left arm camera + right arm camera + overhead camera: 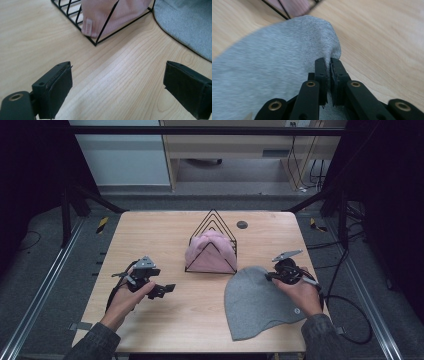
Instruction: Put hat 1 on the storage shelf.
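A grey knit hat (256,302) lies flat on the wooden table at the front right. My right gripper (270,276) is shut on the hat's far right edge, and the grey fabric (287,57) is pinched and puckered between the jaws at my right gripper (328,62). A pink hat (210,252) sits inside a black wire rack (212,222) at the table's middle. My left gripper (167,290) hovers over bare wood left of the rack, open, with nothing between its jaws. The rack's corner (95,43), the pink hat (100,17) and the grey hat's edge (185,27) lie ahead of it.
A small dark round disc (242,224) sits in the table top behind the rack. Cables (345,315) trail off the right edge of the table (150,230). Dark frame posts stand at both back corners.
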